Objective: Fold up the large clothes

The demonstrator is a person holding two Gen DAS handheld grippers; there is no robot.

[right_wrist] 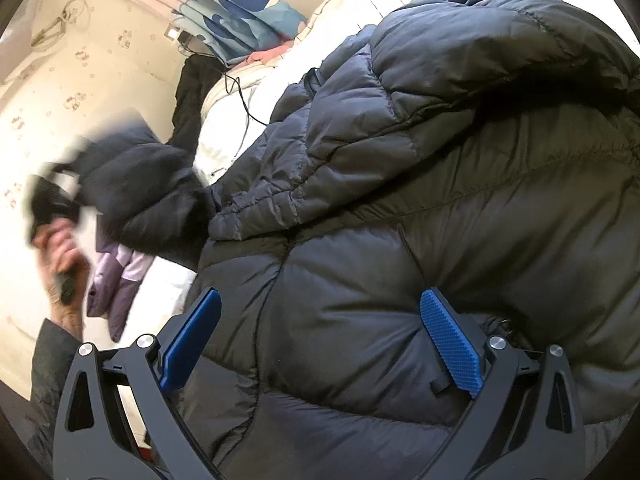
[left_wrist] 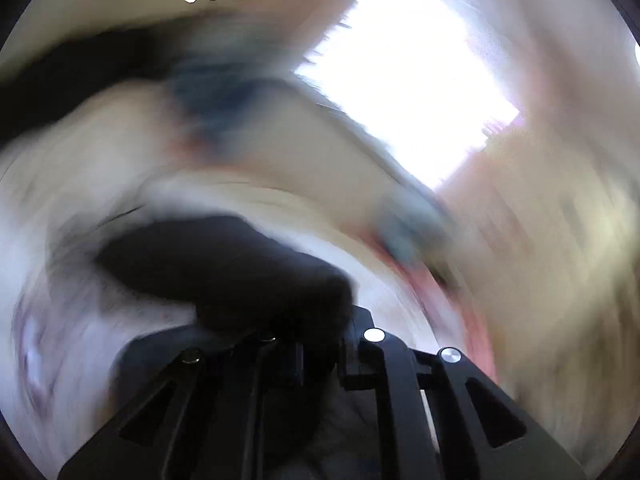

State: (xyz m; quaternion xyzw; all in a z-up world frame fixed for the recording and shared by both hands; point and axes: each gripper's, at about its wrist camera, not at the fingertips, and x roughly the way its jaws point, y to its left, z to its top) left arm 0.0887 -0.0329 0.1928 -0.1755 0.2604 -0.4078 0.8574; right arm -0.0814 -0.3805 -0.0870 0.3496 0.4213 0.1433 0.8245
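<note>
While the black puffer jacket (right_wrist: 420, 184) lies spread over the bed (right_wrist: 224, 136), the right hand-held gripper (right_wrist: 320, 336) hangs just above its lower quilted panels, blue pads (right_wrist: 452, 344) wide apart with nothing pressed between them. At the jacket's far left edge a sleeve (right_wrist: 132, 184) is lifted off the bed, its cuff pinched in the left hand-held gripper (right_wrist: 60, 200), which a blurred hand (right_wrist: 60, 256) carries; in that gripper's own smeared view the jaws are closed on dark cloth (left_wrist: 224, 264). Beside the jacket's left edge a lilac garment (right_wrist: 120, 280) lies on bare white bedding. Beyond the jacket sit a patterned pillow (right_wrist: 244, 8) and a thin cable (right_wrist: 240, 96), with the wall (right_wrist: 80, 80) close behind the lifted sleeve.
</note>
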